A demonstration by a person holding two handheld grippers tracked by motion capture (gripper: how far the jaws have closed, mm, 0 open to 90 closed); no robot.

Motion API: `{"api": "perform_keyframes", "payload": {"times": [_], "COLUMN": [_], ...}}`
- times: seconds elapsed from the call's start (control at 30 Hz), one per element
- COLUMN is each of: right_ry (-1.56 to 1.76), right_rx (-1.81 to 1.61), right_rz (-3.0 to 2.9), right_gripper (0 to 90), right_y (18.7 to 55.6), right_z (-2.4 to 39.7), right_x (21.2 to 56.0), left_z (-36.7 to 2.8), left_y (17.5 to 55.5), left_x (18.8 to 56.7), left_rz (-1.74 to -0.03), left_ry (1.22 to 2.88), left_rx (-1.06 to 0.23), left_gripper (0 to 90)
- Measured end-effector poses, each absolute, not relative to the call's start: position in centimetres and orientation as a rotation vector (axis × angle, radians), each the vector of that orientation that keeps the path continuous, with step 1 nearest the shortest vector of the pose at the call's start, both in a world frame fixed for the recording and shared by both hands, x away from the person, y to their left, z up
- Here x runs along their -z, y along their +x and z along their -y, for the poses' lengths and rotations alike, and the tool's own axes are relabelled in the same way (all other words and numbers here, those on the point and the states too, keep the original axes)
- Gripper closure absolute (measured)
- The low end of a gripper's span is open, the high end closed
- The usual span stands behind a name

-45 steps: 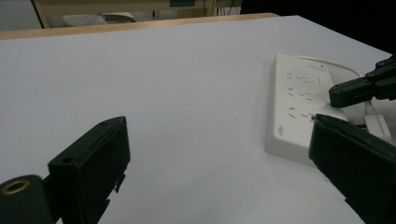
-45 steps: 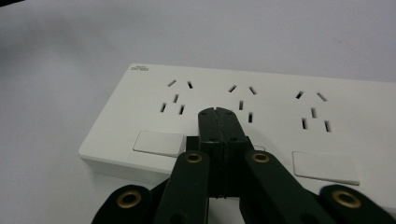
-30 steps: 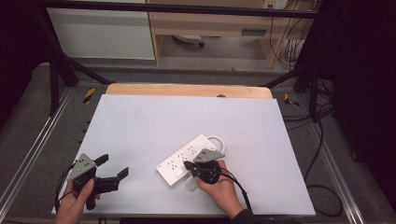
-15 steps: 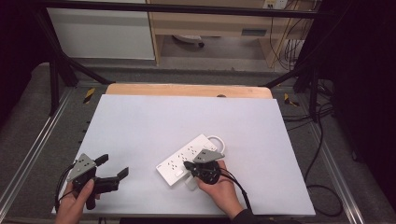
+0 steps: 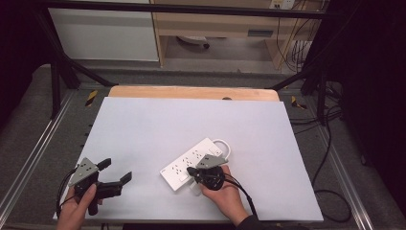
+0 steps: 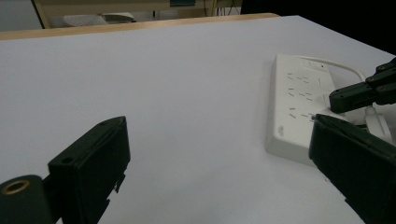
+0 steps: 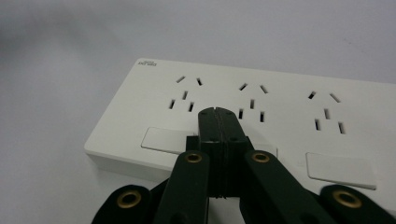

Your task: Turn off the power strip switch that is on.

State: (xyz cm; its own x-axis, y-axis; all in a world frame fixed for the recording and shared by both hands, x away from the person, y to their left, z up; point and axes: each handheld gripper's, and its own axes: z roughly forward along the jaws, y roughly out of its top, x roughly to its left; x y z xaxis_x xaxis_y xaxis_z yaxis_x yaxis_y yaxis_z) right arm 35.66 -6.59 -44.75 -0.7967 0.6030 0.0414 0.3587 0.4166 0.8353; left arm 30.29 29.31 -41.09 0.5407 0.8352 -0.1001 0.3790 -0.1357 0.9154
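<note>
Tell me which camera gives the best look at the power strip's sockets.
The right gripper view: the power strip lies close up, socket slots and switches sharp. The high view shows the whole strip, small. The left gripper view shows one end at an angle.

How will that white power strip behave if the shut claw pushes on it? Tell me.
The power strip looks rigid, flat and low, so it should slide across the smooth table rather than tip. Its curled cord may drag. The right claw, shut, could skid on the glossy plastic.
</note>
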Motion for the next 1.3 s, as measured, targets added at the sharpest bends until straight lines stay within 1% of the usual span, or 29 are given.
{"api": "perform_keyframes", "payload": {"times": [1.3], "right_ry": [0.828], "right_rx": [-1.356], "right_rz": [-2.386], "right_gripper": [89.8], "right_y": [35.61], "right_z": [6.62], "right_x": [44.63], "left_z": [-29.33], "left_y": [30.28], "left_x": [41.06], "left_rz": [-1.023], "left_ry": [1.729], "left_rx": [-0.546], "left_gripper": [5.4]}}
